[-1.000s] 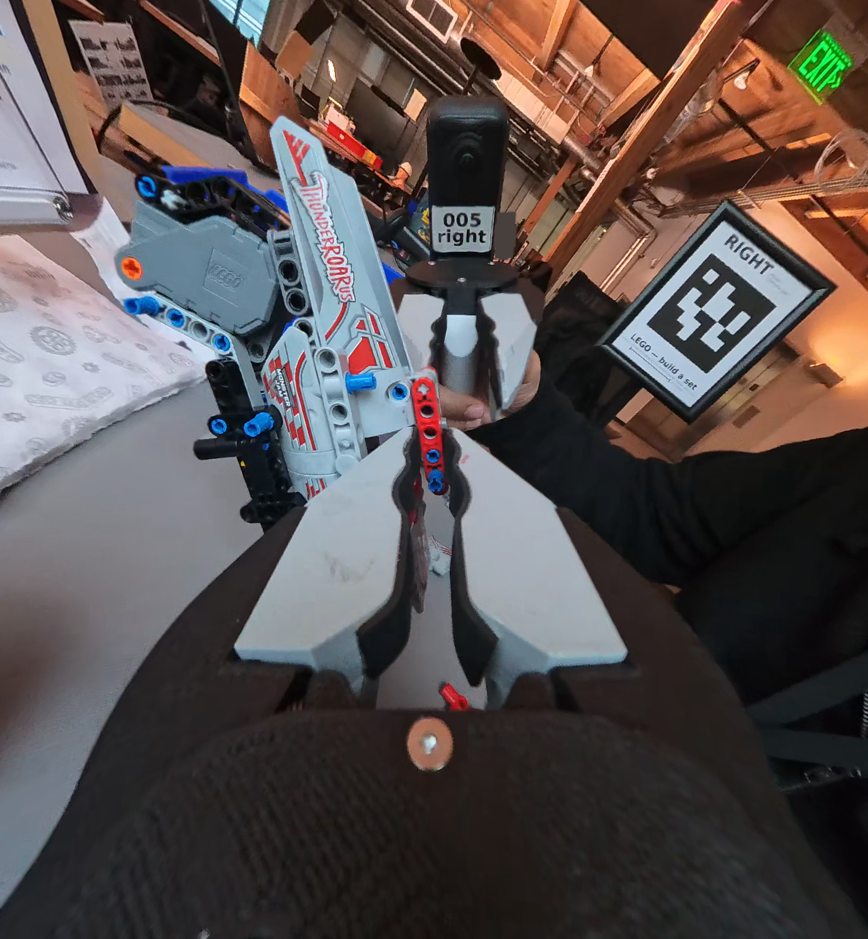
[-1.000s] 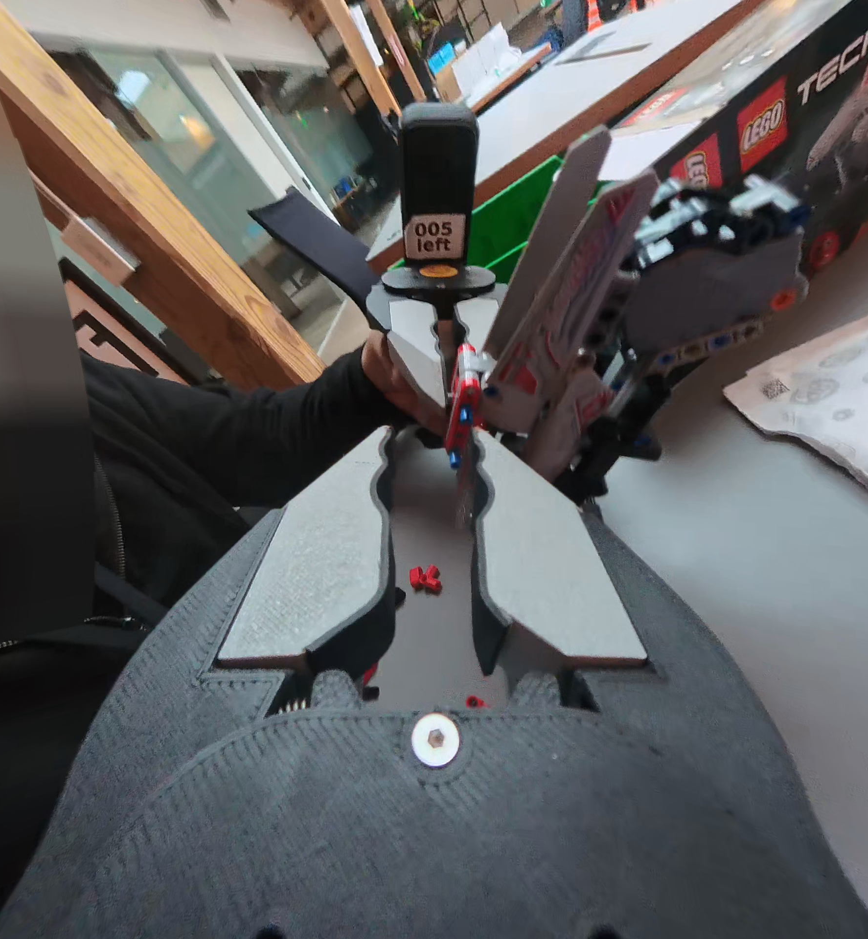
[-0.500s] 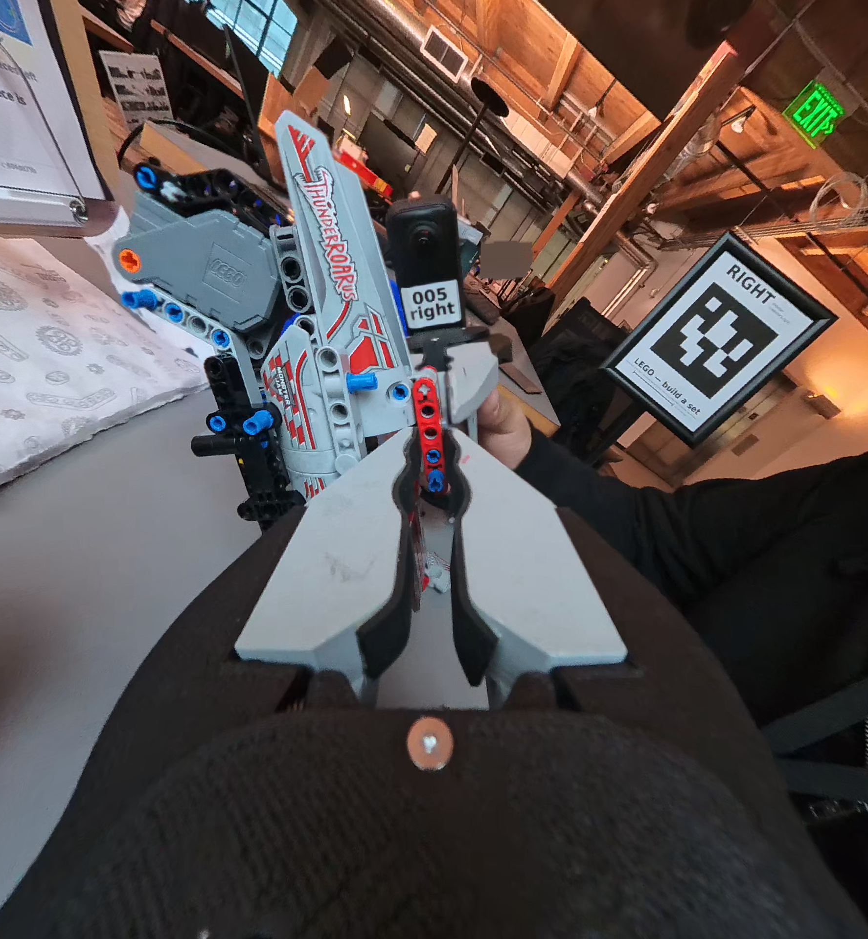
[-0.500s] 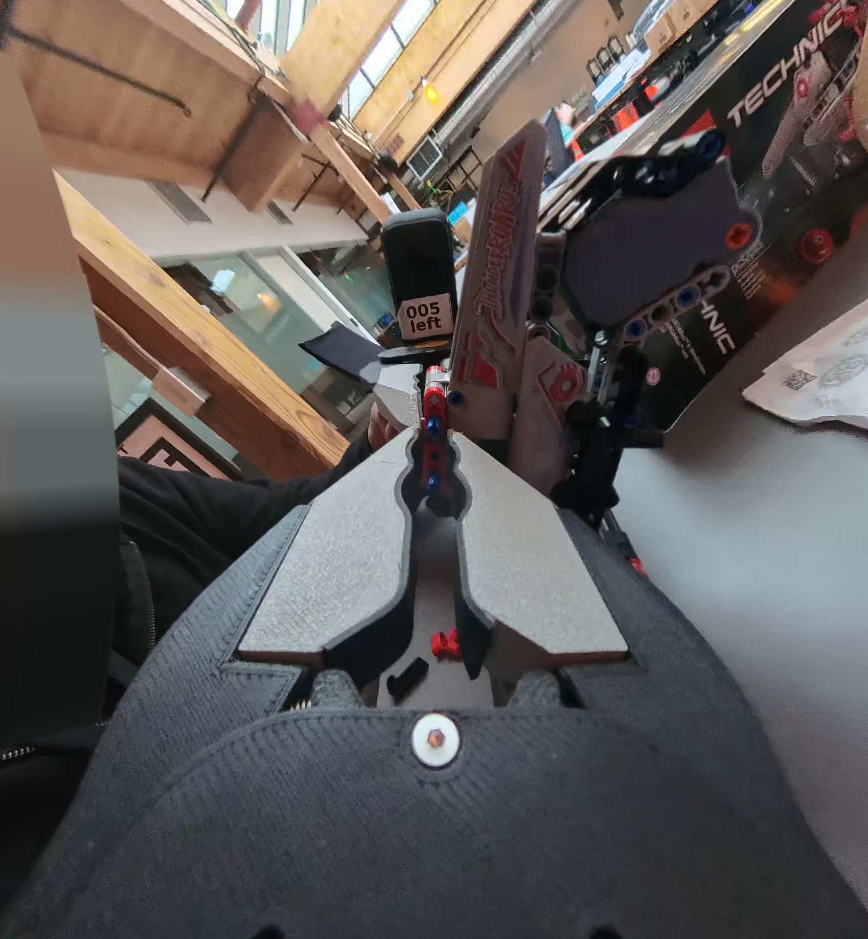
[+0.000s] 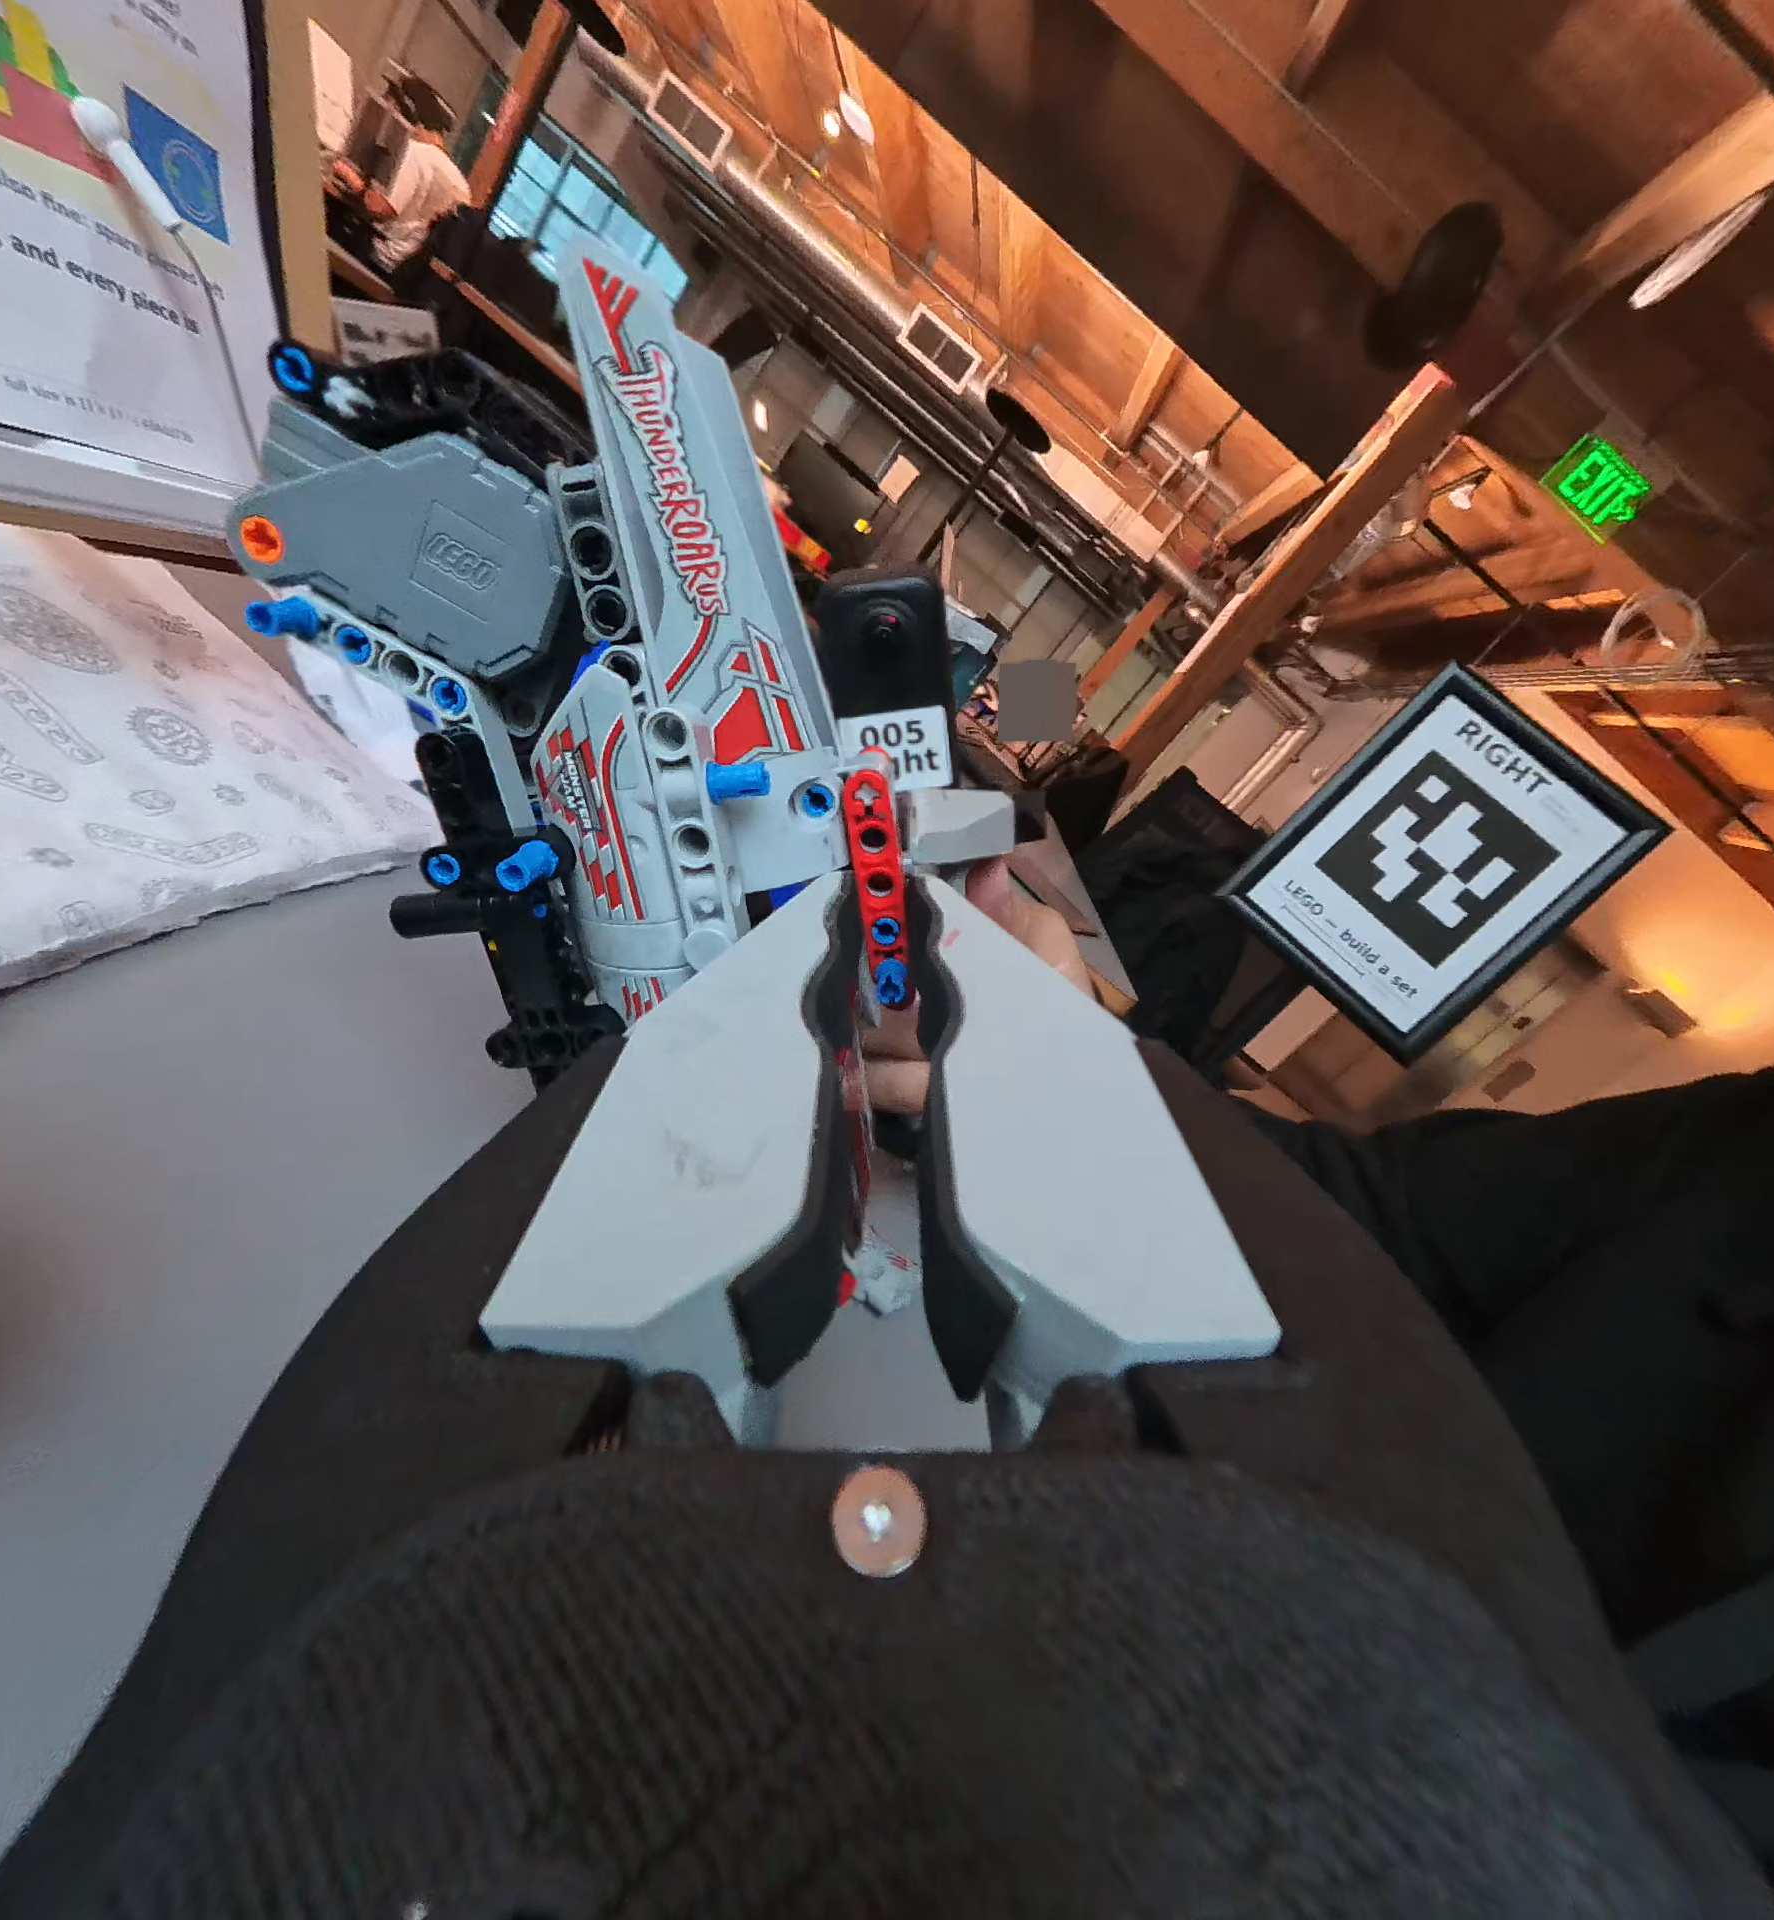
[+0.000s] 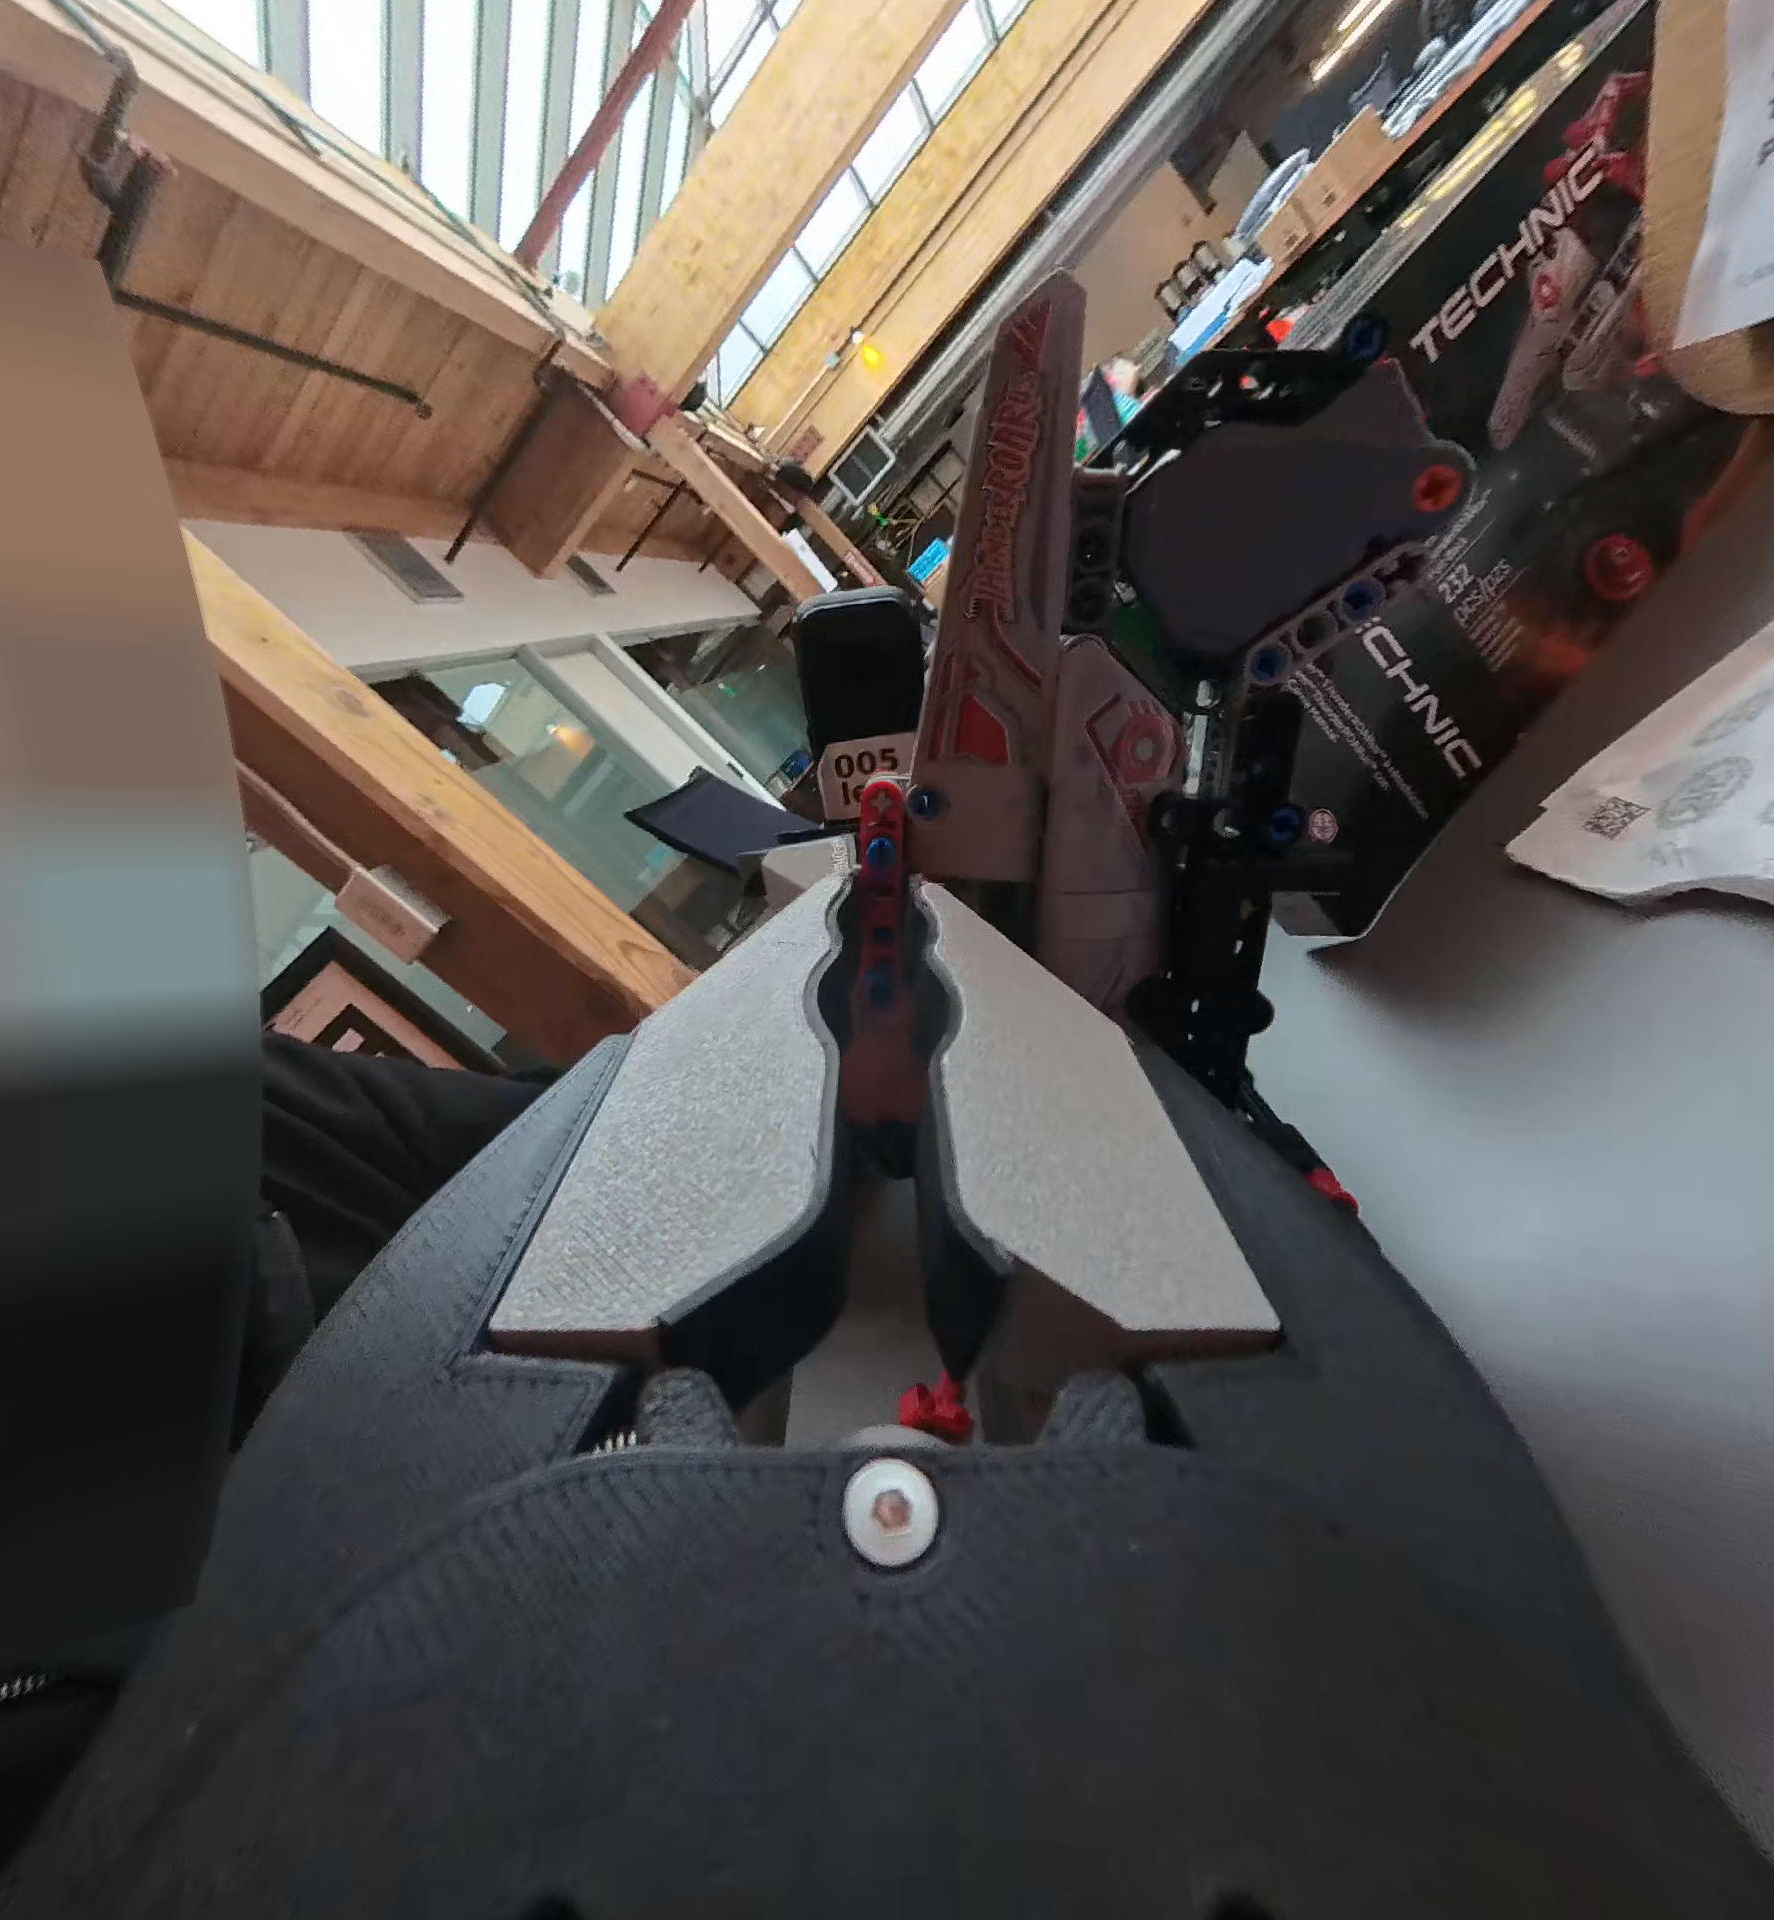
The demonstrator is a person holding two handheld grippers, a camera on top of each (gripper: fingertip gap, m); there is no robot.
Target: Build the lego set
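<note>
Pinching the red beam [image 5: 875, 878] from opposite sides: left claw [image 5: 878, 966] and right claw [image 6: 883, 935] both clamped on it. Beam's long axis upright, pinned at the grey model's [image 5: 675, 665] edge, above the tabletop [image 5: 187, 1091].

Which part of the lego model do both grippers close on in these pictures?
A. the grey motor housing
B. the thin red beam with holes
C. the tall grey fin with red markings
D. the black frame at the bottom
B: the left gripper and the right gripper each have their fingers pinched around the red beam at the edge of the lego model.
</note>
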